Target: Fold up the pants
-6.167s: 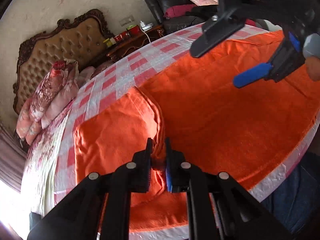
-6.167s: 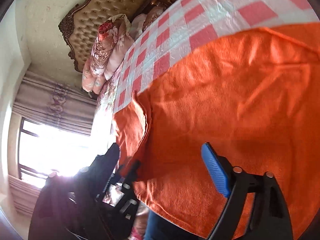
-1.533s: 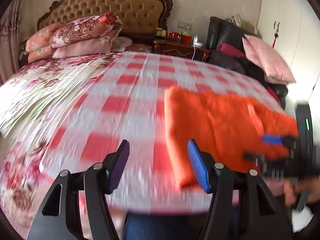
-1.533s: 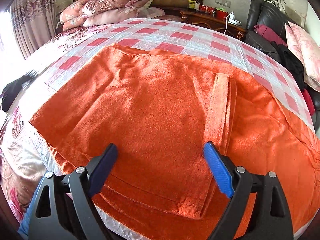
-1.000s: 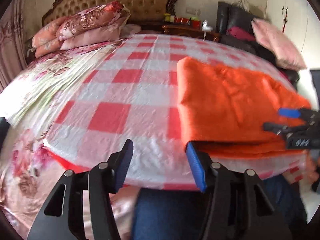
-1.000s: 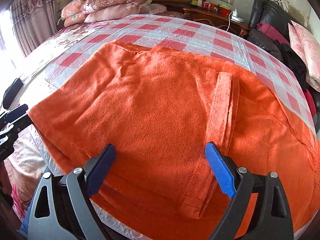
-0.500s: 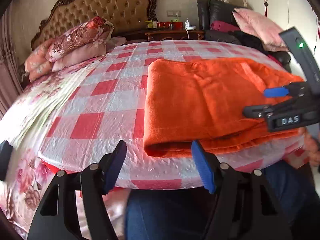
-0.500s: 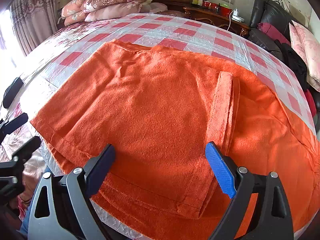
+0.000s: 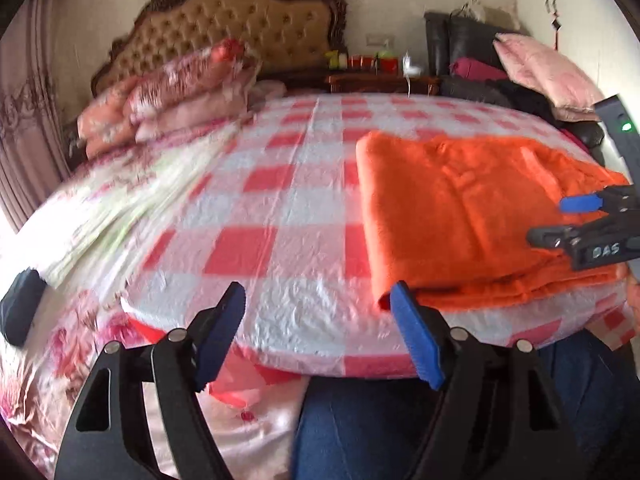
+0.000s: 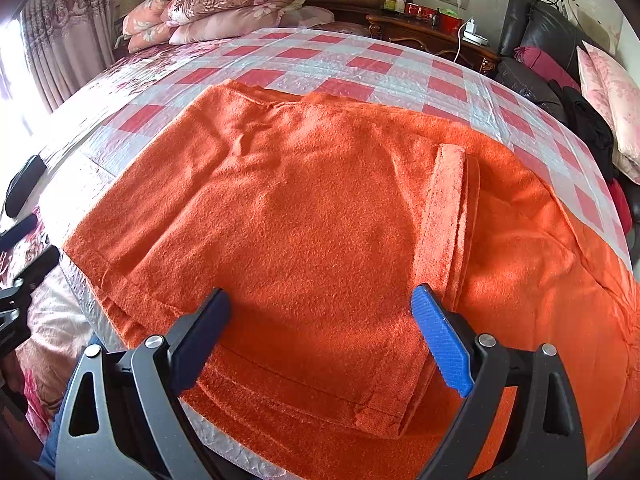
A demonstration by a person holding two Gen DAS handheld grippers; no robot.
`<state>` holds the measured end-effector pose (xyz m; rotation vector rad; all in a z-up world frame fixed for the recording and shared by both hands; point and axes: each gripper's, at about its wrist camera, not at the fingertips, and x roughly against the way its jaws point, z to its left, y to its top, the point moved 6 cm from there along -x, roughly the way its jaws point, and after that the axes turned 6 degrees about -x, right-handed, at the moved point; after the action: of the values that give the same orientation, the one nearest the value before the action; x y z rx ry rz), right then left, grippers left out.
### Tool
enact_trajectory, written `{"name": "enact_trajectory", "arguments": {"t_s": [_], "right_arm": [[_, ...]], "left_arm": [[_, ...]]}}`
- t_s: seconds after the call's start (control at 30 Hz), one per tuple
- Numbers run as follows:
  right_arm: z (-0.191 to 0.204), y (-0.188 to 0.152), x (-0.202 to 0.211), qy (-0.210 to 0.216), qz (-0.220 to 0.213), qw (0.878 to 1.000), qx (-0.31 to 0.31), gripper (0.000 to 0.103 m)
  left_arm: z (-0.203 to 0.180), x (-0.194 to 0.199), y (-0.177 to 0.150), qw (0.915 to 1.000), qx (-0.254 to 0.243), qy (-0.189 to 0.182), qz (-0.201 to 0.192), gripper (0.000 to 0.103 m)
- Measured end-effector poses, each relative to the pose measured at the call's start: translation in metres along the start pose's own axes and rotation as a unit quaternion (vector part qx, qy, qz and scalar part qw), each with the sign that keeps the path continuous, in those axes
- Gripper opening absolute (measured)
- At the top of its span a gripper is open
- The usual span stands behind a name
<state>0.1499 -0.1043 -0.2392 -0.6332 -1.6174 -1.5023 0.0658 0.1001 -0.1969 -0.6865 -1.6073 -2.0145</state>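
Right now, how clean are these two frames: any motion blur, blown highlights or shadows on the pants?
Left wrist view: smeared by motion, worst on the pillows and floral quilt; the orange pants look soft. Right wrist view: sharp, pants weave readable; the window at the left edge is blown out, and the right gripper casts a dark shadow on the near cloth. Both bend with fisheye.

Checked bedspread [image 10: 400, 68], floral pillows [image 10: 224, 4], tufted headboard [image 9: 248, 28], nightstand [image 10: 432, 36].
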Motion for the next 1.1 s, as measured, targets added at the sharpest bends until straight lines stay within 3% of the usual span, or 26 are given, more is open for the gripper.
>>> {"name": "enact_trajectory", "arguments": {"t_s": [0.1, 0.2, 0.27, 0.33, 0.37, 0.47, 0.5, 0.6, 0.67, 0.73, 0.8, 0.87, 0.97, 1.1], "right_arm": [[0.0, 0.0, 0.0, 0.0, 0.0, 1.0, 0.0, 0.09], [0.0, 0.0, 0.0, -0.001, -0.001, 1.0, 0.0, 0.09], [0.0, 0.0, 0.0, -0.002, 0.0, 1.0, 0.0, 0.09], [0.0, 0.0, 0.0, -0.002, 0.001, 1.0, 0.0, 0.091], [0.0, 0.0, -0.001, -0.003, 0.004, 1.0, 0.002, 0.091], [0.001, 0.001, 0.0, -0.005, 0.019, 1.0, 0.0, 0.092], [0.002, 0.002, 0.002, 0.0, 0.023, 1.0, 0.0, 0.092], [-0.002, 0.025, 0.023, 0.021, -0.029, 0.999, -0.022, 0.093], [0.001, 0.052, 0.034, 0.02, -0.062, 0.998, -0.006, 0.095], [0.008, 0.075, 0.027, -0.002, -0.06, 0.998, 0.026, 0.097], [0.02, 0.093, 0.01, -0.014, -0.047, 0.996, 0.068, 0.097], [0.032, 0.11, -0.007, -0.041, -0.048, 0.992, 0.107, 0.097], [0.061, 0.125, -0.029, -0.015, -0.026, 0.988, 0.154, 0.097], [0.098, 0.128, -0.058, -0.018, -0.001, 0.979, 0.203, 0.096]], "left_arm": [[-0.01, 0.006, 0.019, 0.9993, 0.009, -0.018, -0.031, 0.057], [-0.036, -0.013, 0.035, 0.9978, -0.005, -0.064, -0.015, 0.04], [-0.053, -0.031, 0.037, 0.9951, -0.009, -0.099, 0.007, 0.04], [-0.061, -0.053, 0.029, 0.9929, -0.007, -0.104, 0.058, 0.04], [-0.058, -0.053, 0.028, 0.9925, 0.006, -0.11, 0.053, 0.04], [-0.06, -0.051, 0.028, 0.9903, -0.008, -0.125, 0.061, 0.049], [-0.063, -0.051, 0.029, 0.9892, -0.016, -0.132, 0.062, 0.059], [-0.07, -0.05, 0.028, 0.9885, -0.021, -0.135, 0.065, 0.074], [-0.073, -0.052, 0.029, 0.9874, 0.003, -0.144, 0.066, 0.085], [-0.074, -0.054, 0.032, 0.9847, 0.042, -0.154, 0.069, 0.096], [-0.076, -0.053, 0.031, 0.9825, 0.071, -0.158, 0.068, 0.101], [-0.074, -0.054, 0.032, 0.9806, 0.095, -0.161, 0.058, 0.101], [-0.065, -0.052, 0.031, 0.9732, 0.151, -0.171, 0.033, 0.1], [-0.073, -0.054, 0.031, 0.9869, 0.097, -0.117, 0.054, 0.085]]}}
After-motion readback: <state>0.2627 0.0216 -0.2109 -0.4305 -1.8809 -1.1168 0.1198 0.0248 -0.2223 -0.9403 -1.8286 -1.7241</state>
